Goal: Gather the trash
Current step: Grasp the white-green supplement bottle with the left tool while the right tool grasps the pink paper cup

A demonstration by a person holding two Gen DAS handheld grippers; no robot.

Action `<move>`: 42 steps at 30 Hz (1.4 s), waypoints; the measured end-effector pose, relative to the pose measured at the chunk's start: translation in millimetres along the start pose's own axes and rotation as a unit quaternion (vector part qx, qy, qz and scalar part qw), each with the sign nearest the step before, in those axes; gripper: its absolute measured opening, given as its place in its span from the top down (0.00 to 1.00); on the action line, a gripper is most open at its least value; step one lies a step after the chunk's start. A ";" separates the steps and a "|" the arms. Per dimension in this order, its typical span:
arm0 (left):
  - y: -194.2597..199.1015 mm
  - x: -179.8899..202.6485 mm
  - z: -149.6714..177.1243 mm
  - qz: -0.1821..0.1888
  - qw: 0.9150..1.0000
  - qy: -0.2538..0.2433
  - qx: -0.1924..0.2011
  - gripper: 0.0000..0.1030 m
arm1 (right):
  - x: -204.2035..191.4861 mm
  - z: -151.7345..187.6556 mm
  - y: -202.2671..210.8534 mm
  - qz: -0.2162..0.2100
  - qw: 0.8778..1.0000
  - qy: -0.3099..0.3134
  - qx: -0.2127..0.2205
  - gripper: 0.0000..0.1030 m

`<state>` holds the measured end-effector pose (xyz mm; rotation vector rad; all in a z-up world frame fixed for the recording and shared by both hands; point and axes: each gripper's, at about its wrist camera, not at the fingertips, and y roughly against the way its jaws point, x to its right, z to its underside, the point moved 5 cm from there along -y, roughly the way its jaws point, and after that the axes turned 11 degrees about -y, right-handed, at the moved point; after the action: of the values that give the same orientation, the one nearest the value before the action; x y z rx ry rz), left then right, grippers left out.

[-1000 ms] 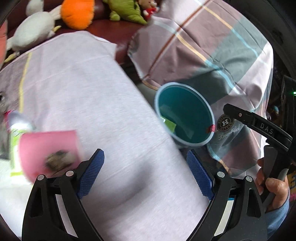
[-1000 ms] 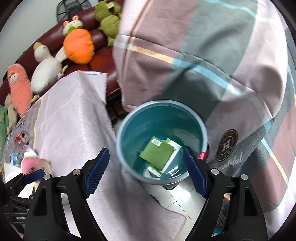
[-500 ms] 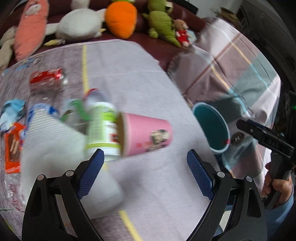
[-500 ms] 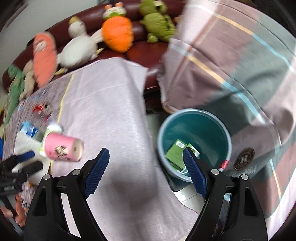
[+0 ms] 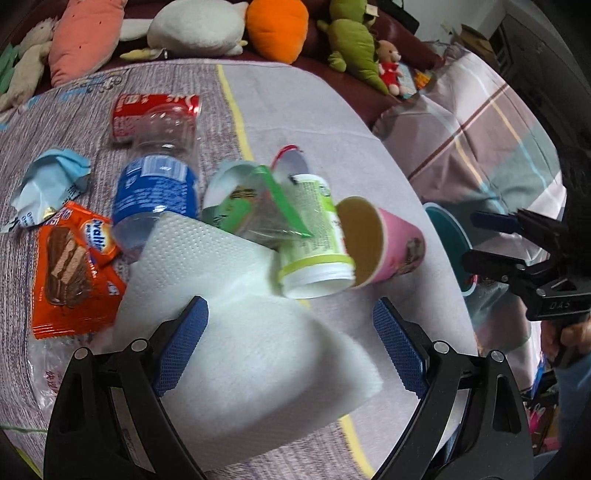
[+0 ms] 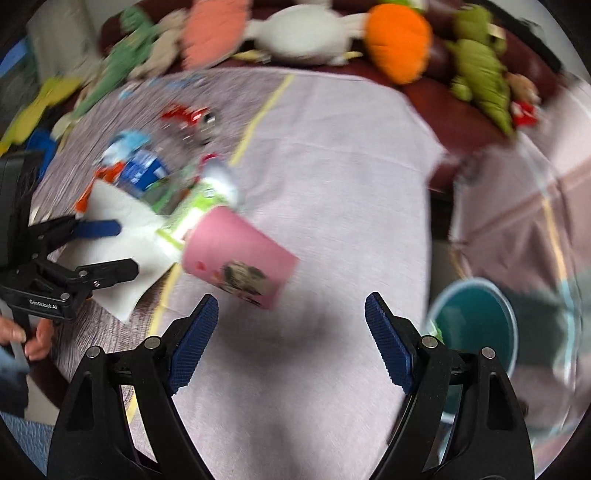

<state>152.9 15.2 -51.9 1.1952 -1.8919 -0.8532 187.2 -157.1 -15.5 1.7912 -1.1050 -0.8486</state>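
Cloth-covered surface (image 5: 303,110) fills both views, pale lilac with a yellow stripe. Plush toys (image 5: 199,29) line the dark sofa behind it. Striped bedding (image 5: 491,122) at the right side. Teal bin (image 6: 476,325) stands off the surface edge, low right in the right wrist view; only a sliver of its rim (image 5: 448,230) shows in the left view.

Trash pile sits on the near-left part of the surface. White paper towel (image 5: 236,325) lies nearest, under and between the left gripper (image 5: 291,345) fingers, not pinched. Blue-label plastic bottle (image 5: 155,188) lying down, touching the towel's far edge. Pink paper cup (image 5: 384,240) on its side, mouth against a green-and-white tub (image 5: 314,236). Clear wrapper with green strip (image 5: 266,206) over the tub. Orange wafer packet (image 5: 70,269) left of the towel. Red can (image 5: 155,110) behind the bottle. Light blue wrapper (image 5: 51,177) far left.

Left gripper fingers spread wide, holding nothing. Right gripper (image 6: 291,345) fingers also spread wide, empty, hanging over bare cloth just short of the pink cup (image 6: 240,258). Right view is motion-blurred.
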 end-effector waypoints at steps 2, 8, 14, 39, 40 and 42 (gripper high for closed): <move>-0.8 -7.9 2.9 0.001 1.000 0.005 0.000 0.12 | -11.5 -6.7 -13.8 -0.015 1.000 0.019 -0.016 0.24; 2.0 -19.6 8.9 0.011 1.000 0.008 0.008 0.12 | -34.3 -21.7 -43.3 -0.046 0.996 0.067 -0.045 0.24; 3.1 -26.4 11.4 0.013 1.000 0.016 0.010 0.12 | -44.2 -10.6 -65.6 -0.038 0.990 0.108 -0.078 0.24; 15.6 34.5 -11.0 0.031 0.999 -0.034 0.017 0.12 | 41.2 34.7 -42.6 -0.026 0.997 -0.038 -0.061 0.38; 17.7 41.5 -15.1 0.030 0.998 -0.042 0.020 0.12 | 45.7 37.1 -39.8 -0.030 0.997 -0.050 -0.057 0.38; 20.7 56.7 -26.8 0.035 0.997 -0.056 0.028 0.12 | 52.9 41.3 -32.8 -0.043 0.995 -0.071 -0.051 0.38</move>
<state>149.2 -34.1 -8.0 1.1278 -2.0476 -0.8486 183.2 -209.9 -68.1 1.7247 -1.0595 -1.0793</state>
